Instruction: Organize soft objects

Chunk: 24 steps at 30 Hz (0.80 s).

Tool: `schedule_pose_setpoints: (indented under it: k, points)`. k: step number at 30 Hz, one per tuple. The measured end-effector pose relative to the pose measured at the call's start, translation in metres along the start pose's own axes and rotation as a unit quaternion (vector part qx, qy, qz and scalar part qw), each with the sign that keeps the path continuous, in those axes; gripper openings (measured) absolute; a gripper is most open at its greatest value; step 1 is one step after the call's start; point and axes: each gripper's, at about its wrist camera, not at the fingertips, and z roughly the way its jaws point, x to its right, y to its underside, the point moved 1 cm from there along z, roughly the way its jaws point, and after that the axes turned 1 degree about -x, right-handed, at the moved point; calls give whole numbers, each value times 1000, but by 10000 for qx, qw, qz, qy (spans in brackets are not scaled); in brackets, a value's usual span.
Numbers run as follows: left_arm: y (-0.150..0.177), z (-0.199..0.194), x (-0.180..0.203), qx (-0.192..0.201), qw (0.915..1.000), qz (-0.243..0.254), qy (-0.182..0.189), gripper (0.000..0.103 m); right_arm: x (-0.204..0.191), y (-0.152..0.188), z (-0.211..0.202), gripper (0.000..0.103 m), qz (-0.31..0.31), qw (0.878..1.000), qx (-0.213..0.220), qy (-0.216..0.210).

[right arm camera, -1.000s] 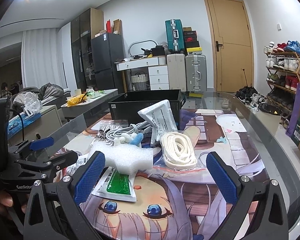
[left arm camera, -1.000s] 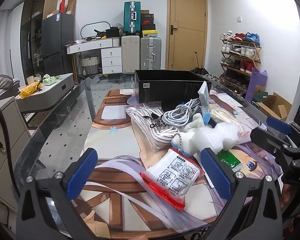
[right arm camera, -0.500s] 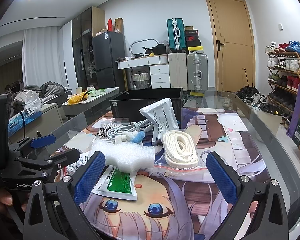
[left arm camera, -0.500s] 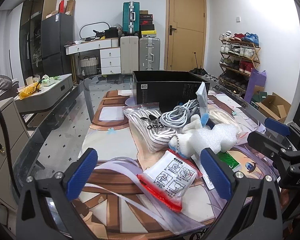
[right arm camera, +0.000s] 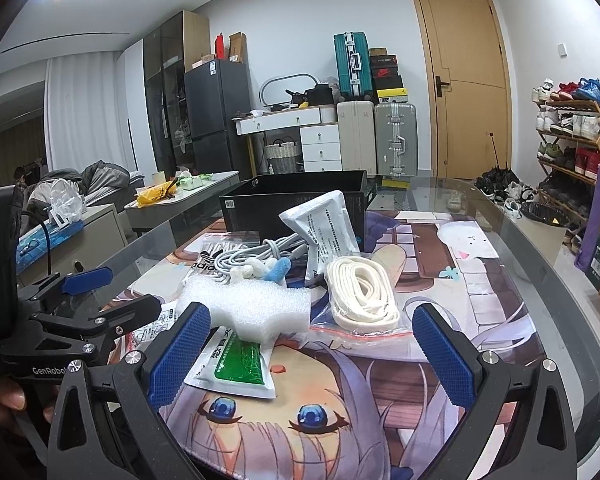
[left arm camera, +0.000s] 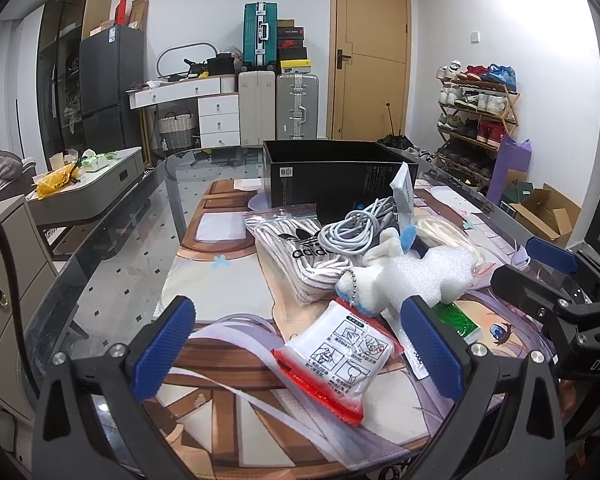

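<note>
A pile of soft things lies on the printed mat in front of a black open box (left arm camera: 332, 172), which also shows in the right wrist view (right arm camera: 292, 200). A red-edged white pouch (left arm camera: 340, 356) lies nearest my left gripper (left arm camera: 300, 348), which is open and empty above the mat. A white foam block (left arm camera: 428, 276) (right arm camera: 256, 308), a green sachet (right arm camera: 240, 368), a bagged white strap (right arm camera: 360, 292), a grey cable (left arm camera: 352, 232), a striped Adidas bag (left arm camera: 300, 252) and a small plush toy (left arm camera: 364, 280) lie together. My right gripper (right arm camera: 312, 356) is open and empty, just before the sachet.
The glass table's curved edge (right arm camera: 560, 280) runs along the right. A white packet (right arm camera: 324, 232) leans against the box. Each gripper shows at the side of the other's view (left arm camera: 560, 300) (right arm camera: 60, 320). A shoe rack (left arm camera: 476, 112) and suitcases (left arm camera: 276, 108) stand beyond.
Both grippers have drifted slightly; the pile looks a little nearer and lower in the left wrist view. Nothing was taken hold of or let go.
</note>
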Motion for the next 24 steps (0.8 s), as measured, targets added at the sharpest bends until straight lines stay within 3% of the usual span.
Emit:
schedule_pose_setpoints:
  k: [24]
  points:
    - [3, 2, 0, -60, 9999, 48, 70, 103, 0, 3, 5, 103, -16, 10000, -56, -22]
